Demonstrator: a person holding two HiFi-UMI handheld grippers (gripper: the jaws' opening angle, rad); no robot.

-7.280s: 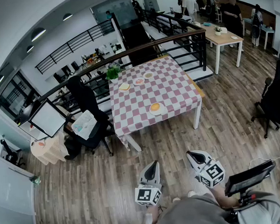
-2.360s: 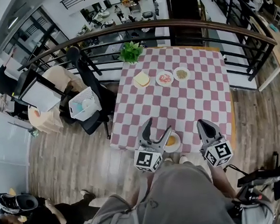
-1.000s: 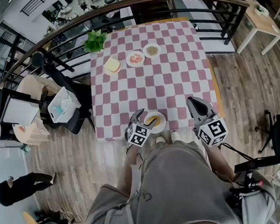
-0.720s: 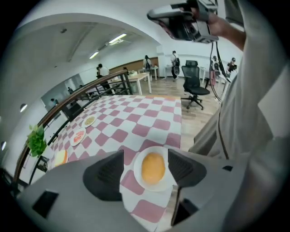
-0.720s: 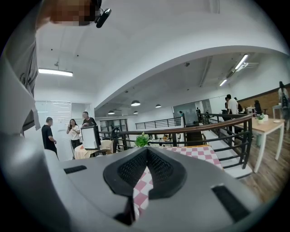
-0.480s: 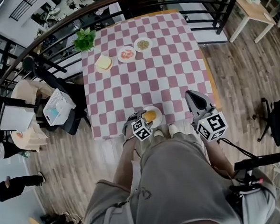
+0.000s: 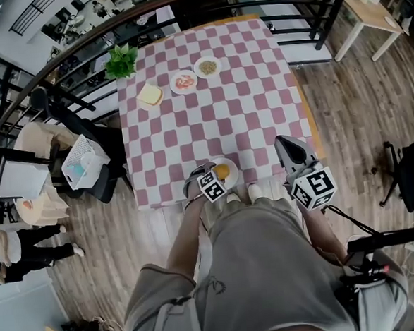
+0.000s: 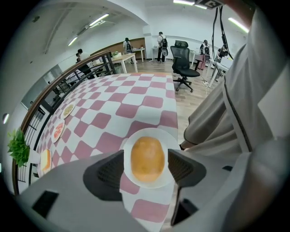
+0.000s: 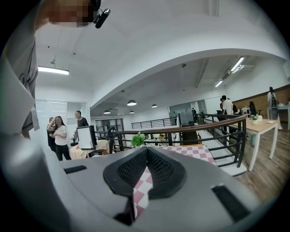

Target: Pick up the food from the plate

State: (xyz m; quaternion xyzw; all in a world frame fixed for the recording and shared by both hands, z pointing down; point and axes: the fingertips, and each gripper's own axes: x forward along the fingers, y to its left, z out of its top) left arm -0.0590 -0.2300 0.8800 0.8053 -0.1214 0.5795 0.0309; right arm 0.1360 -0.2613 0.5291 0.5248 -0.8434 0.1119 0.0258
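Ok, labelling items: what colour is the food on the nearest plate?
The food is golden orange; clearest in left gripper view.

The food (image 8: 147,158) is a round, golden-brown bun. It lies flat in the middle of a small white plate (image 8: 149,134). The plate sits at the near edge of the pink and white checked table (image 8: 136,97).

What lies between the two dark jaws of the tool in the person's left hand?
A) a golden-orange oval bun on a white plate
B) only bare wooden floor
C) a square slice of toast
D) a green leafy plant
A: the left gripper view shows the golden-orange oval bun on its round white plate, framed between the parted jaws of the left gripper, with neither pad touching it.
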